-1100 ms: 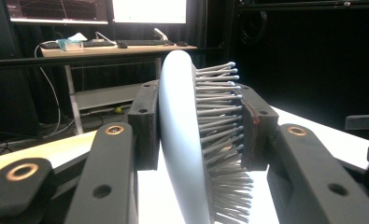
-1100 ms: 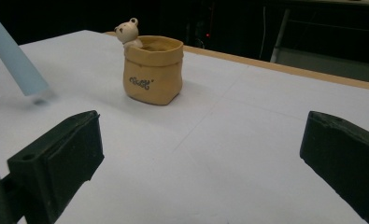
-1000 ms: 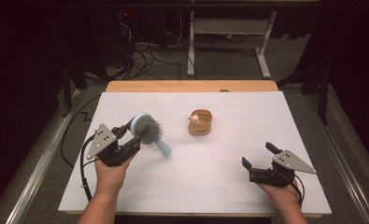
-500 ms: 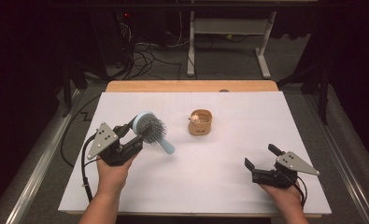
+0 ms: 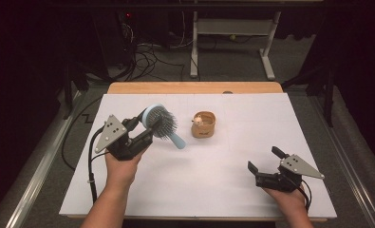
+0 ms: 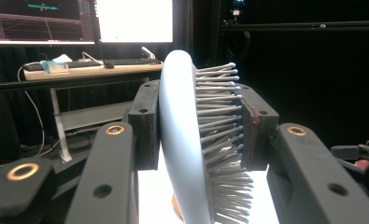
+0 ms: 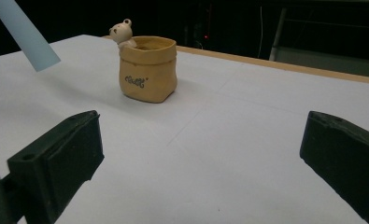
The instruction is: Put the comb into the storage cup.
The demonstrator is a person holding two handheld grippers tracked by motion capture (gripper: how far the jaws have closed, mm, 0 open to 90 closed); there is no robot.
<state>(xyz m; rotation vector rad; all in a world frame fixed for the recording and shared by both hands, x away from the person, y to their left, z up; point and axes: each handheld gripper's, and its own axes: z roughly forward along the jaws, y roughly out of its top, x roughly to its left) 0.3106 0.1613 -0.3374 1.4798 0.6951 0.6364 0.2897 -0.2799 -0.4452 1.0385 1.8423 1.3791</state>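
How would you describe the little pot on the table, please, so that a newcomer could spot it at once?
Start at the white table and look toward its far middle, just right of the pale blue hairbrush held in the left tool. There stands a small tan pot shaped like a sack. It is the only brown thing there, with a tiny bear peeking over its rim.

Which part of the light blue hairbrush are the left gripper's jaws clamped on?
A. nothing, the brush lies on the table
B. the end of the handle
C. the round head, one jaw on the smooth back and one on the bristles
C: in the left gripper view the left gripper has one jaw on the smooth back of the hairbrush and the other against the bristles; the handle sticks out free.
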